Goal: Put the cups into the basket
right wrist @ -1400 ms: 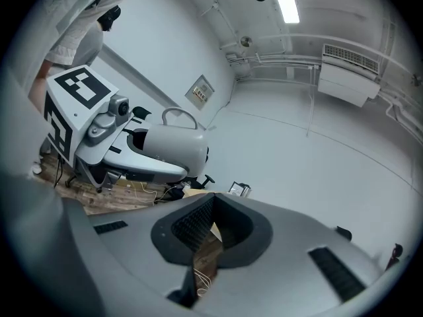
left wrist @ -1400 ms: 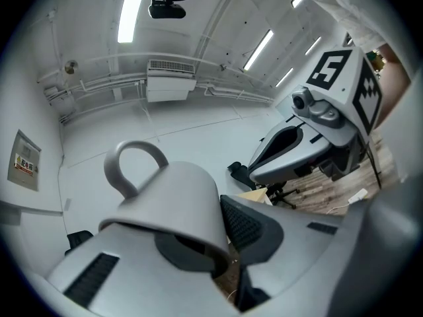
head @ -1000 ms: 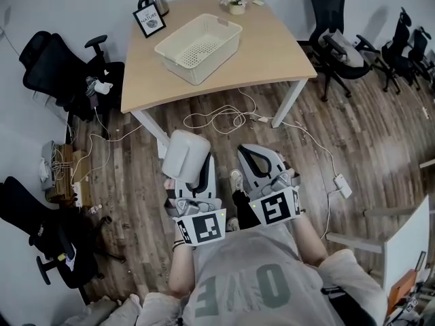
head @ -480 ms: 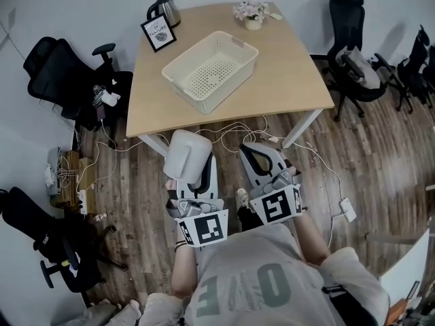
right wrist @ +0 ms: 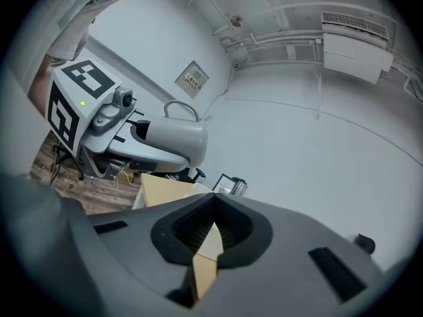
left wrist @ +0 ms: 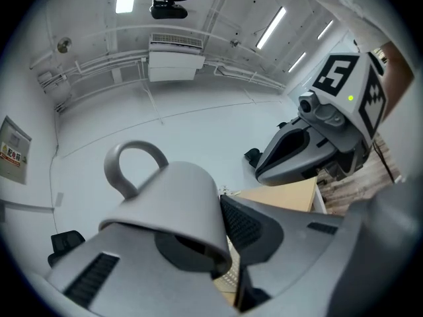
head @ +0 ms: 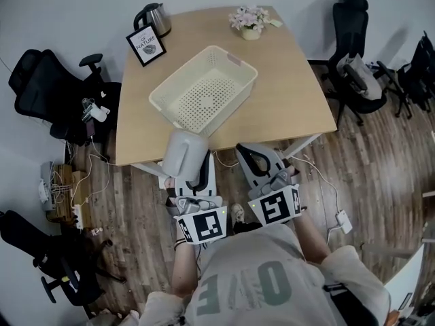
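Note:
A cream perforated basket (head: 228,61) sits empty on the wooden table (head: 289,94), ahead of both grippers. My left gripper (head: 198,170) is shut on the rim of a pale grey cup (head: 182,152), held at the table's near edge. In the left gripper view the cup (left wrist: 165,200) lies mouth-down toward the jaws with its handle up, and the left gripper (left wrist: 223,243) pinches its wall. My right gripper (head: 262,161) is beside it, shut and holding nothing. In the right gripper view the right gripper (right wrist: 211,222) has its jaws meeting, with the cup (right wrist: 177,135) off to the left.
A kettle (head: 156,17), a framed picture (head: 145,45) and a small flower pot (head: 250,23) stand along the table's far edge. Office chairs (head: 41,94) flank the table on both sides. Cables (head: 68,189) and a power strip lie on the wooden floor.
The table and basket have come closer to me and now lie just ahead of the grippers. Both grippers keep the same pose, and the left still holds the cup.

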